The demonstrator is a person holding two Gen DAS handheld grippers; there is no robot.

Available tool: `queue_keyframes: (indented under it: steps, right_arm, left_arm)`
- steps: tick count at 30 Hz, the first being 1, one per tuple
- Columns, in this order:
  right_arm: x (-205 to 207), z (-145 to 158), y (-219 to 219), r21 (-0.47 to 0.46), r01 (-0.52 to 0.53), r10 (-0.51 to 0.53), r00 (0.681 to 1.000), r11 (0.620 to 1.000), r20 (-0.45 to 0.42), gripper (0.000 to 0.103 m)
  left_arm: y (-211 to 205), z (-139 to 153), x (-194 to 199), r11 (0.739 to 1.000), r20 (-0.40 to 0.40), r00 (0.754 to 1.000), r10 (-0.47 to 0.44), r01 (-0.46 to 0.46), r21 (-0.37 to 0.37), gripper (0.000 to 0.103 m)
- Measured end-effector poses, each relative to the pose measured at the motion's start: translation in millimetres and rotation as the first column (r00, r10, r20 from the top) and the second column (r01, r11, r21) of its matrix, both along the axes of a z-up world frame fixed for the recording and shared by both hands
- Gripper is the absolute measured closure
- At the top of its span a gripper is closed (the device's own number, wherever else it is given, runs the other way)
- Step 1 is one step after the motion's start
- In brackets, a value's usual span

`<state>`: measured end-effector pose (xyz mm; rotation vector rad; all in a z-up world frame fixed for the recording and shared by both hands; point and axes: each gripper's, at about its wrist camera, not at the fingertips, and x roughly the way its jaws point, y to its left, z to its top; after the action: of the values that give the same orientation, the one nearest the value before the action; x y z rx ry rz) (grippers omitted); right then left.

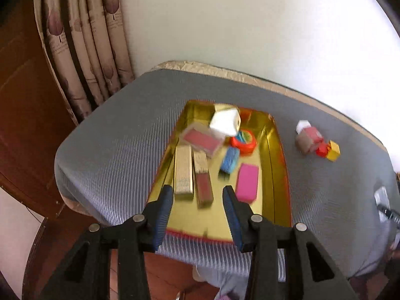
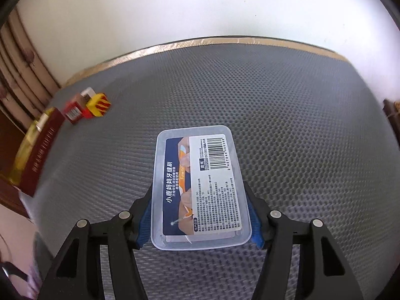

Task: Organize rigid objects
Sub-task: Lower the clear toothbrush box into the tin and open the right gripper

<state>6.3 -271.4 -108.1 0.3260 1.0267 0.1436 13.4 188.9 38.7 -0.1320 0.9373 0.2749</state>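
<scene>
One clear plastic box clamped in right gripper, one gold tray, left gripper apart, empty.

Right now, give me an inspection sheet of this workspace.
Surface: grey mat over the table.
Job's things: gold tray holding several boxes, among them a pink box; clear box on the mat.
Clutter: small boxes loose beside the tray.
Grippers: left gripper open and empty above the tray; right gripper shut on the clear box.
Cables: nothing seen.
Surroundings: curtain, white wall.
</scene>
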Motion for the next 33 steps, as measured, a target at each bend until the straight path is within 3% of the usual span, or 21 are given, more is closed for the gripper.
queue_keyframes:
  steps: [6, 10, 16, 20, 24, 30, 33]
  right_arm:
    - [7.5, 42.0, 46.9, 0.104, -0.092, 0.086, 0.994, 0.990, 0.062, 0.044]
    - [29.7, 81.9, 108.5, 0.158, -0.214, 0.196, 0.973, 0.964, 0.119, 0.044]
    - [74.4, 122.0, 232.7, 0.247, -0.407, 0.377, 0.912, 0.879, 0.160, 0.044]
    - [108.9, 112.6, 324.3, 0.240, -0.490, 0.476, 0.872, 0.838, 0.118, 0.044]
    - [128.4, 103.2, 378.1, 0.200, -0.517, 0.511, 0.855, 0.832, 0.087, 0.044]
    - [146.4, 91.3, 417.6, 0.159, -0.517, 0.516, 0.855, 0.841, 0.047, 0.044]
    - [150.0, 87.9, 415.3, 0.143, -0.511, 0.512, 0.859, 0.848, 0.034, 0.044]
  left_arm:
    - [1.2, -1.2, -23.2, 1.000, 0.036, 0.999, 0.002, -0.002, -0.003, 0.061]
    - [8.8, -3.6, -31.7, 1.000, 0.049, 0.999, 0.012, -0.013, 0.011, 0.061]
    - [22.1, -5.4, -36.0, 0.999, 0.075, 0.997, 0.033, -0.035, 0.026, 0.061]
    - [28.6, -14.5, -35.0, 0.998, 0.054, 0.997, 0.048, -0.050, 0.038, 0.061]
    - [36.7, -24.8, -33.2, 0.998, 0.014, 0.998, 0.062, -0.063, 0.023, 0.061]
    - [46.3, -33.3, -29.4, 0.997, -0.021, 0.997, 0.081, -0.081, -0.005, 0.061]
    - [47.9, -34.3, -30.6, 0.996, -0.021, 0.996, 0.089, -0.089, 0.003, 0.061]
